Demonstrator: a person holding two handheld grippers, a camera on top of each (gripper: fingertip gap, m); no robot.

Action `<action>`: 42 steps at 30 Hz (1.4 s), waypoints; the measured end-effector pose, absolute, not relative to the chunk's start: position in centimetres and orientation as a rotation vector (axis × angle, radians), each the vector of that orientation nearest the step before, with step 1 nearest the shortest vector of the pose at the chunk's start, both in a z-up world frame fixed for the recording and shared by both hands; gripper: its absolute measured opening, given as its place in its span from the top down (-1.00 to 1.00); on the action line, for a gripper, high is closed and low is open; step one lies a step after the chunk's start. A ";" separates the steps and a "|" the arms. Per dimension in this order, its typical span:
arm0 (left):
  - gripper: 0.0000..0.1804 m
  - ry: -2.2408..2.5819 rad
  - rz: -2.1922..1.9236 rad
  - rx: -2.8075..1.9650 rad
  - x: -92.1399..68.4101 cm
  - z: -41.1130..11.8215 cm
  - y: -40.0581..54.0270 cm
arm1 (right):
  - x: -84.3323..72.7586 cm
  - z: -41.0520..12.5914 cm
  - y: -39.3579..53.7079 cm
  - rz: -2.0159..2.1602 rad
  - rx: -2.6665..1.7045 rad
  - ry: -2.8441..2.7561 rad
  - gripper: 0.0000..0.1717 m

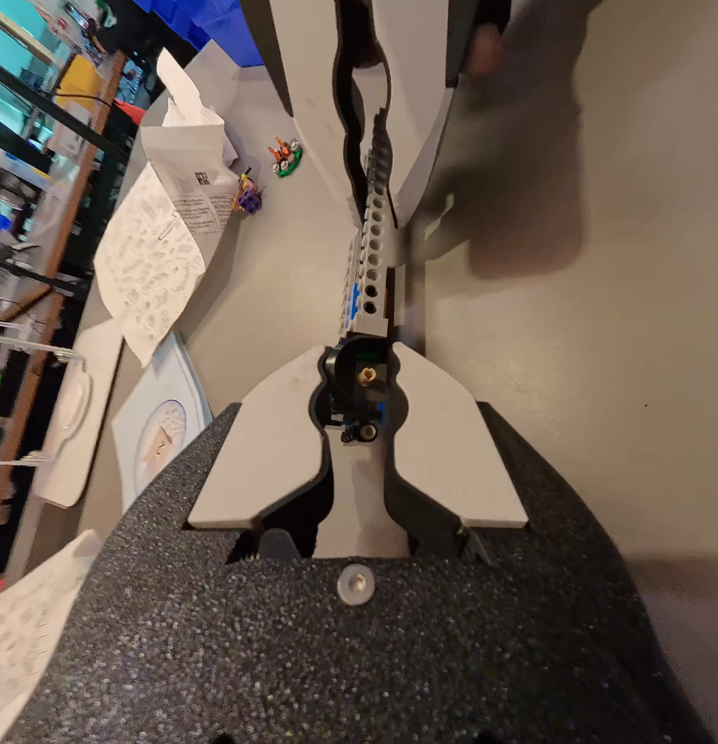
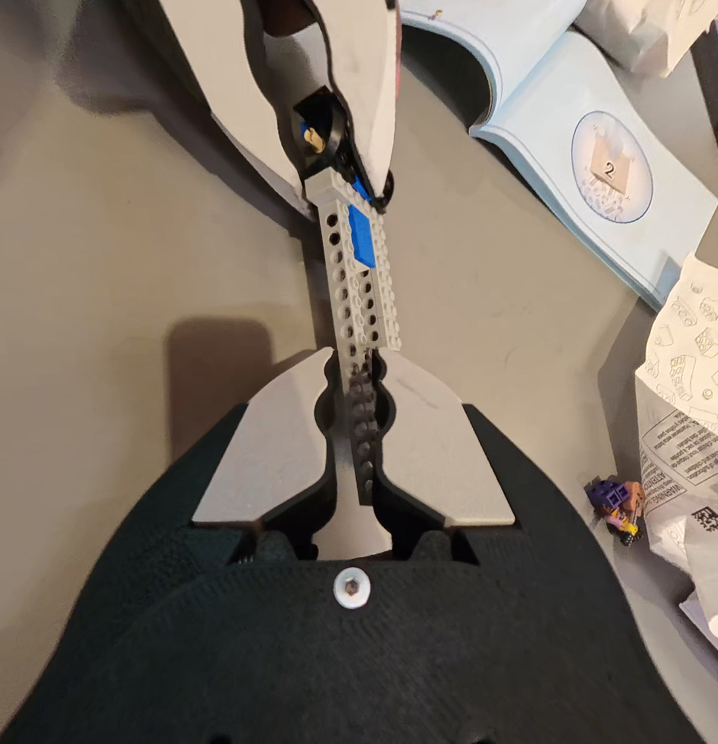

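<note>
We hold one long grey studded toy-brick beam assembly with a blue tile [image 2: 361,241] clear above the table [image 2: 108,201]. Left gripper [image 1: 357,354] clamps its black wheel end [image 1: 351,372]; right gripper [image 2: 357,354] clamps the dark end. Instruction booklet [image 2: 582,133] lies nearby.

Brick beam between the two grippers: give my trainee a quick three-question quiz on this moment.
1. True or false: both grippers grip the same grey brick beam.
2. Which colour is the tile on the beam? A red, B blue, C green.
3. Fill in: beside the printed paper bag lies a small ____ brick cluster.

Key: 1 true: left gripper holds the black-wheel end, right gripper the dark end. 2 B. 3 purple.
</note>
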State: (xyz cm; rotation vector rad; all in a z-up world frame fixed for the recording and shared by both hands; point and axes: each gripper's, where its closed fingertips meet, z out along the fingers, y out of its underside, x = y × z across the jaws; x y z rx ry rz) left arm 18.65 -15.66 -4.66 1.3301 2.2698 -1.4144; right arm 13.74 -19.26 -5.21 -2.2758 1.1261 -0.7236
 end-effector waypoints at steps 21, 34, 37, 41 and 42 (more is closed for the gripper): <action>0.73 1.942 -1.070 1.419 17.3 -6.4 -15.4 | 10.3 -7.1 -17.4 -0.857 -2.281 1.510 0.85; 0.73 1.874 -1.129 1.479 16.9 -6.3 -14.8 | 9.6 -6.4 -15.8 -0.810 -2.090 1.564 0.85; 0.73 1.851 -1.159 1.505 16.8 -6.3 -14.7 | 8.8 -5.4 -15.5 -0.673 -2.044 1.473 0.79; 0.73 1.858 -1.174 1.525 16.8 -6.4 -14.5 | 8.0 -3.3 -16.6 -0.559 -1.943 1.385 0.77; 0.73 1.866 -1.189 1.537 16.7 -6.4 -14.4 | 8.2 -2.9 -17.4 -0.588 -1.919 1.386 0.77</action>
